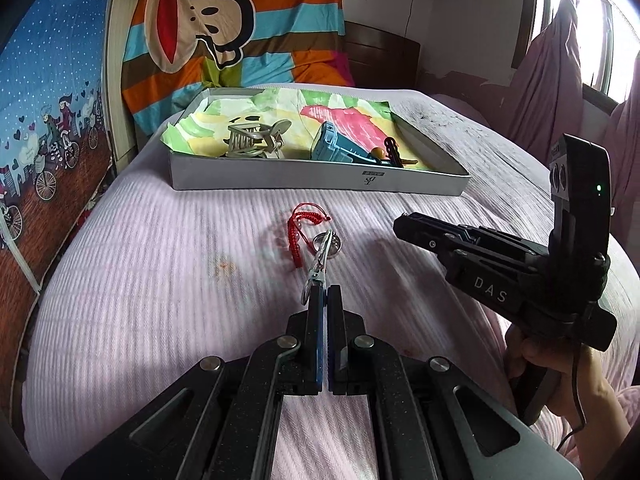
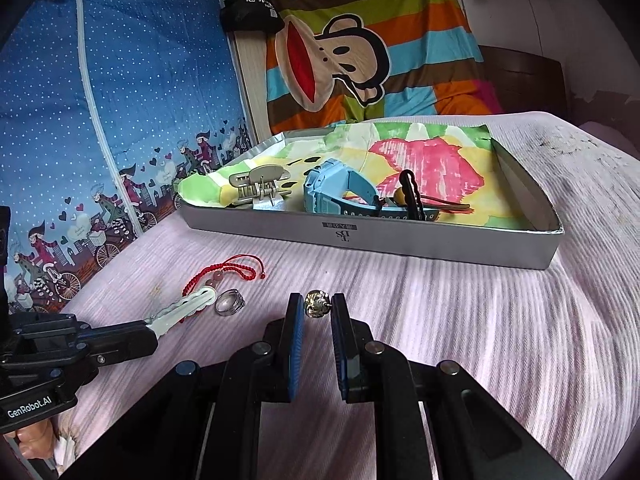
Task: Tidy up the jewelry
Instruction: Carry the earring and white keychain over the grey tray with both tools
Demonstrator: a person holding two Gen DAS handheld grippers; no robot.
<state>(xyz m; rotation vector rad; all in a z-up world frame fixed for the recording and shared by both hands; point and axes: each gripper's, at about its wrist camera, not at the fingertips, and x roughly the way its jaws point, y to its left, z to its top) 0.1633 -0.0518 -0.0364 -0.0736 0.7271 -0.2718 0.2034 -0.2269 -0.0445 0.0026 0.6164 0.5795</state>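
Note:
My left gripper [image 1: 325, 292] is shut on the end of a long white wavy hair clip [image 1: 320, 262], which sticks out forward over the pink bedspread. The clip's far end lies over a silver ring [image 1: 335, 243] and beside a red cord bracelet [image 1: 299, 224]. In the right wrist view, my right gripper [image 2: 316, 301] is shut on a small silver-gold stud earring [image 2: 313, 305], a little above the bed. To its left are the left gripper [image 2: 150, 332] with the white clip [image 2: 184, 308], the ring [image 2: 230, 302] and the bracelet [image 2: 234, 270].
A shallow grey box [image 2: 360, 238] lined with painted paper stands beyond on the bed. It holds a grey claw clip [image 2: 258, 188], a blue watch [image 2: 332, 192] and a black clip [image 2: 412, 192]. The right gripper [image 1: 402, 226] hovers right of the ring. A patterned wall hanging is on the left.

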